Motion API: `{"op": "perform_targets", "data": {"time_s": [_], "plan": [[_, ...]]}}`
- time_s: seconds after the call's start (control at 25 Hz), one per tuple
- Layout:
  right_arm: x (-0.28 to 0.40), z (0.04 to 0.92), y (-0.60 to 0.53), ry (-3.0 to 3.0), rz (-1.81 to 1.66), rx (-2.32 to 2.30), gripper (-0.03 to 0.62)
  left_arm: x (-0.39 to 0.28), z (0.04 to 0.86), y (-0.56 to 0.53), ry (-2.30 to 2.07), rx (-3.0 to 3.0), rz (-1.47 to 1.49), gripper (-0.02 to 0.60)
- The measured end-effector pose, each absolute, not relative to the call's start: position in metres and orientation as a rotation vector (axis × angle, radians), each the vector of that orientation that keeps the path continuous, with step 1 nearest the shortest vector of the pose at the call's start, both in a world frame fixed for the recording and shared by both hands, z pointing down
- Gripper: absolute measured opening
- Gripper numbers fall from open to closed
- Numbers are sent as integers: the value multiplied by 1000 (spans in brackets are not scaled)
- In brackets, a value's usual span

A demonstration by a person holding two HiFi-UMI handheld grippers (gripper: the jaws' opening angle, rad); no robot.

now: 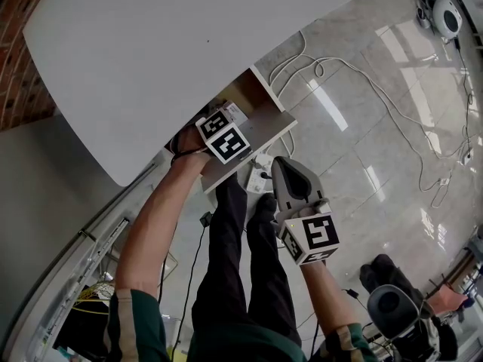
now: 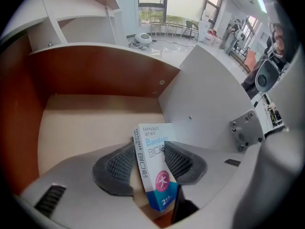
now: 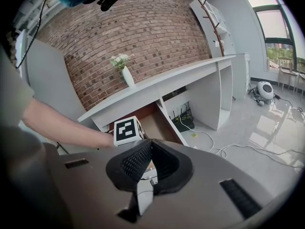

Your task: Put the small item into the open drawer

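One bandage box [image 2: 153,173], lengthwise along left gripper [image 2: 149,148] jaws, tilted

Left hand-held gripper [image 1: 224,136] points down into the open drawer [image 1: 260,105] under the white worktop [image 1: 151,51], right hand-held gripper [image 1: 290,178] nearby.

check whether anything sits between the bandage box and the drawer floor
Nothing visible does. The bandage box sits tilted between the left gripper pads, over the open drawer, whose pale floor shows nothing else on it.
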State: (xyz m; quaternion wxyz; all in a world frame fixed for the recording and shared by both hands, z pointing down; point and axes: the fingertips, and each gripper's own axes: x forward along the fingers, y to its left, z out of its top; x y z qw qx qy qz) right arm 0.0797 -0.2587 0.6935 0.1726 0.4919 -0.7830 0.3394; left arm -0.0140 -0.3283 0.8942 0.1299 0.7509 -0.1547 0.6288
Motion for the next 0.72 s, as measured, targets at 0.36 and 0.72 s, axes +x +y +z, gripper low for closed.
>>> {"op": "perform_targets", "data": {"time_s": [0.36, 0.72], "plan": [[82, 695, -257, -2217, 964, 1393, 25, -13, 890, -336, -520, 2244, 1861, 189], [83, 676, -254, -2219, 921, 1390, 25, -1, 829, -337, -691, 2528, 1787, 43]]}}
